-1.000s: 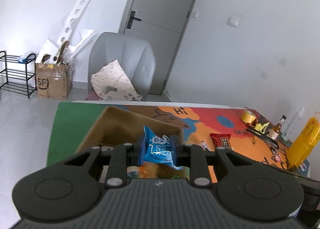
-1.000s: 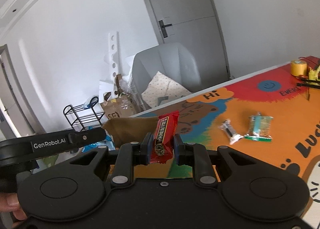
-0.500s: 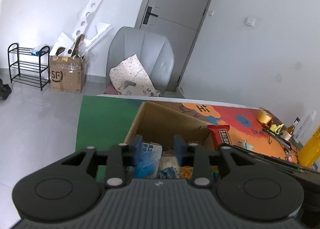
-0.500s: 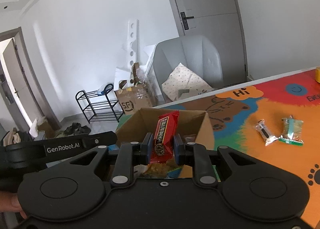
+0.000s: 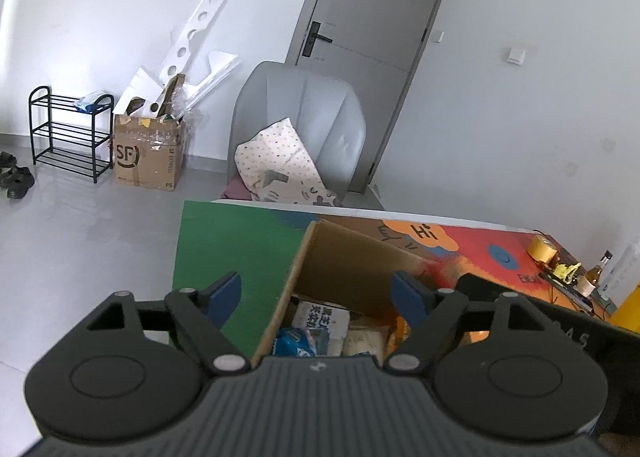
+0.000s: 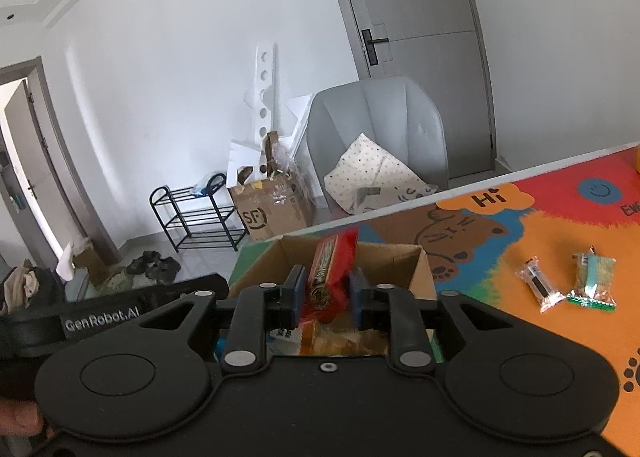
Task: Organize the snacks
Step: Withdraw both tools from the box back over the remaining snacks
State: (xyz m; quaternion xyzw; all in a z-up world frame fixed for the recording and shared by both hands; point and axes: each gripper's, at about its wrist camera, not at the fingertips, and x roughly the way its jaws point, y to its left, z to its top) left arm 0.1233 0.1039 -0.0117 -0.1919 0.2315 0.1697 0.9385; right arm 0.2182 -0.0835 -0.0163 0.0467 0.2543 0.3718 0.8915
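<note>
Crowding the far side of the colourful play mat (image 6: pixel 540 225) are a grey padded chair (image 5: pixel 304 125) with a dotted cushion (image 5: pixel 276 165), a taped cardboard carton marked SF (image 5: pixel 148 157) stuffed with white foam offcuts, and a black wire shoe rack (image 5: pixel 68 133) against the white wall. The open cardboard box (image 5: pixel 340 261) stands on the mat's green corner; its plain brown walls rise directly ahead of both grippers, and its near rim is hidden behind their black bodies.

The left gripper (image 5: pixel 316 293) hangs over the box with its blue-padded jaws spreading wide, nothing between them; below lie crinkly packets, among them a blue packet (image 5: pixel 294 339) and a white one with printed characters (image 5: pixel 320 317). The right gripper (image 6: pixel 326 291) is over the same box, its jaws opening, and the glossy red snack bar (image 6: pixel 328 269) stands upright and blurred between the pads, apparently loose from at least one of them.

Only the left wrist view shows the mat's far end, with a yellow tape roll (image 5: pixel 542 249), a small brown bottle (image 5: pixel 596 273) and a yellow container (image 5: pixel 628 309). Only the right wrist view shows two small packets lying on the orange area, one clear with a dark bar (image 6: pixel 538 287), one green-edged (image 6: pixel 594 279), just beside each other, plus a thumb (image 6: pixel 18 419) at the lower left edge.
</note>
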